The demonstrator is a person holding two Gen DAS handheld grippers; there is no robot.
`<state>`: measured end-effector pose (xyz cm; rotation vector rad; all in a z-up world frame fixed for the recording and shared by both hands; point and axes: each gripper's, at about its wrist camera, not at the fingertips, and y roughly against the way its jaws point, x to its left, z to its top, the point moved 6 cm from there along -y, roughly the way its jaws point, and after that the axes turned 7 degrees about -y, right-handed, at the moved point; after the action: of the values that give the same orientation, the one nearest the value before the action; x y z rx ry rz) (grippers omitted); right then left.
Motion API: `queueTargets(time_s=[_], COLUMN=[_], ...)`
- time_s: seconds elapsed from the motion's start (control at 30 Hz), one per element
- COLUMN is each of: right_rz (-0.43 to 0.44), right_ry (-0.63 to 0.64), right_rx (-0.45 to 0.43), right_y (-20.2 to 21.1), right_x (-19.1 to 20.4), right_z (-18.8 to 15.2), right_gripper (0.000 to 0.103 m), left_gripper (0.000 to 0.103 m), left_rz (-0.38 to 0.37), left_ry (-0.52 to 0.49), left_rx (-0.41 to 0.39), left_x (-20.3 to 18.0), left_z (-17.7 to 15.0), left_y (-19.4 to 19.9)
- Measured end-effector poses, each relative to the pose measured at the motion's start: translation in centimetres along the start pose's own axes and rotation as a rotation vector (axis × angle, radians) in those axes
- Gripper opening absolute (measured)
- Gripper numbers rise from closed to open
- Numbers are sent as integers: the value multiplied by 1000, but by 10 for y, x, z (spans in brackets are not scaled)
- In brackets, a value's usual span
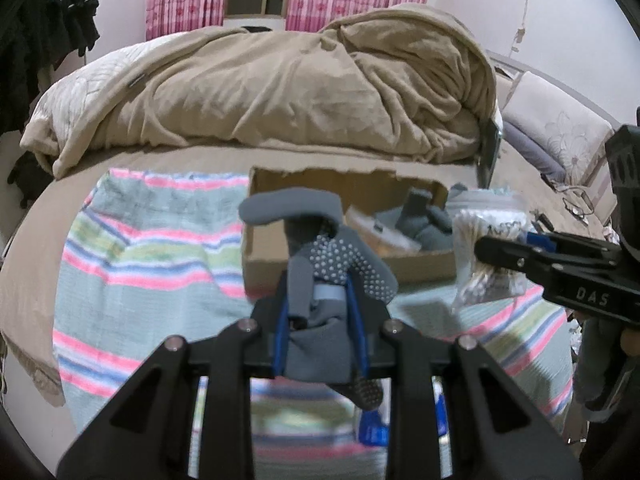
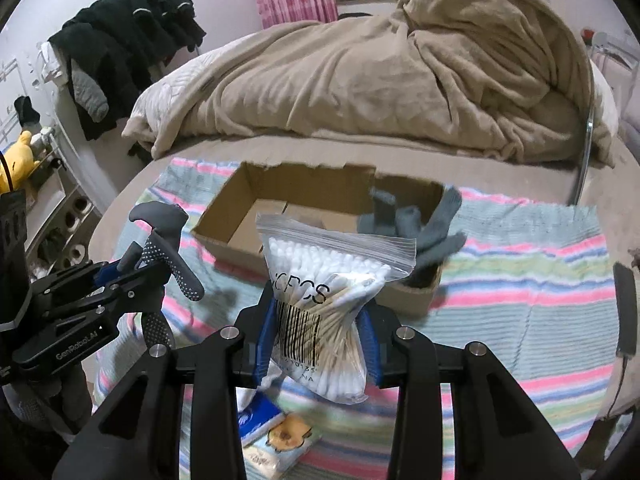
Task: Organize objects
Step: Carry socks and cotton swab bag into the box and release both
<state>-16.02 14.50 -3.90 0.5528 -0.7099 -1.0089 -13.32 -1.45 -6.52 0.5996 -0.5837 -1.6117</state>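
Observation:
My left gripper [image 1: 318, 312] is shut on a grey glove [image 1: 320, 240] with white grip dots, held above the striped towel [image 1: 152, 256] in front of the cardboard box [image 1: 272, 256]. My right gripper [image 2: 318, 328] is shut on a zip bag of cotton swabs [image 2: 324, 292], held just in front of the box [image 2: 224, 232]. Grey gloves [image 2: 412, 228] lie at the box's right end, also seen in the left wrist view [image 1: 420, 220]. The right gripper with the swab bag [image 1: 486, 240] shows at right in the left wrist view; the left gripper and its glove [image 2: 168, 248] show at left in the right wrist view.
A rumpled tan blanket [image 1: 320, 92] covers the bed behind the box. A tissue pack [image 2: 272, 432] lies on the towel below my right gripper. Black clothes [image 2: 128, 40] hang at far left, with a yellow plush toy [image 2: 20, 160]. A dark phone-like object [image 2: 626, 308] lies at the towel's right edge.

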Motion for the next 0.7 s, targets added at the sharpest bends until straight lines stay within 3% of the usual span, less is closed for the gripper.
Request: queueTargets(time_s=[0.27, 0.7], right_rz=[0, -9], right_ry=[10, 30], right_rx=[-21, 32], right_y=[-12, -72], right_x=[-6, -18], right_z=[28, 50], right_gripper=[39, 39], left_gripper=[27, 27], left_rz=[-8, -2], left_ry=[2, 13], left_rx=[-24, 16], left_x=[6, 21], left_z=[27, 43], left_y=[-20, -80])
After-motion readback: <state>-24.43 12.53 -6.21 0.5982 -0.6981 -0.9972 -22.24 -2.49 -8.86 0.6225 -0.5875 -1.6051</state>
